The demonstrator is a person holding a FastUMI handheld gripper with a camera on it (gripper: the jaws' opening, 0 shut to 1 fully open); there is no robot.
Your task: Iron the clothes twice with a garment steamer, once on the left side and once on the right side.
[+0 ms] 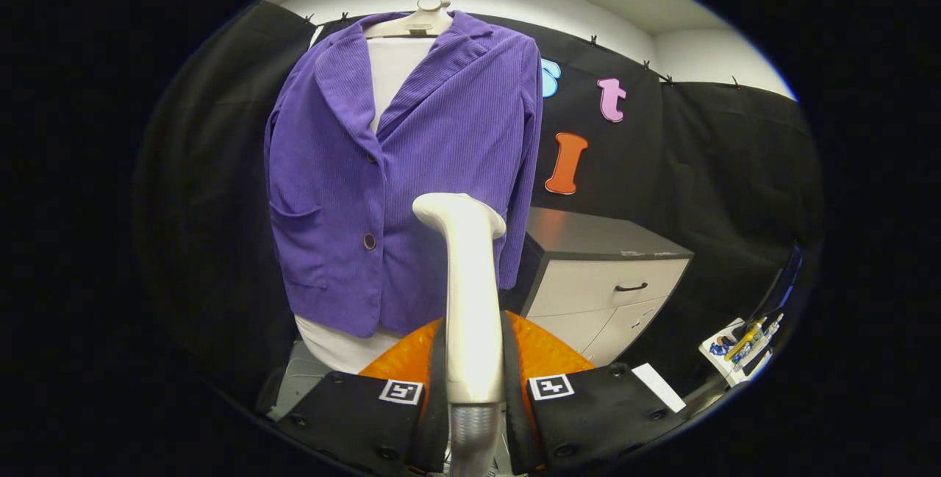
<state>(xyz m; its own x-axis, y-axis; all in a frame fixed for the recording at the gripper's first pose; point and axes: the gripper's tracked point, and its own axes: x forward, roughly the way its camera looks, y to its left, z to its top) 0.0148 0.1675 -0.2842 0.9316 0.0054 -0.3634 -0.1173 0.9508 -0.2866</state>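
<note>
My fingers (474, 389) are clamped on the handle of the garment steamer (469, 293), one pressing each side; its head stands upright just ahead of me, angled towards the purple jacket (412, 168). The jacket hangs on a hanger (419, 21) over a white form, beyond the steamer, with the head level with its lower front near the button (369, 241); whether the head touches the cloth I cannot tell from here, though it looks a little short of it. To do this pass well I should keep my grip firm so the handle does not twist; bring the head flat to one front panel, high near the lapel; draw it down slowly in one straight stroke; then do the same on the other panel. The cabinet (610, 278) stands close beside the sleeve; I should keep clear of it.
</note>
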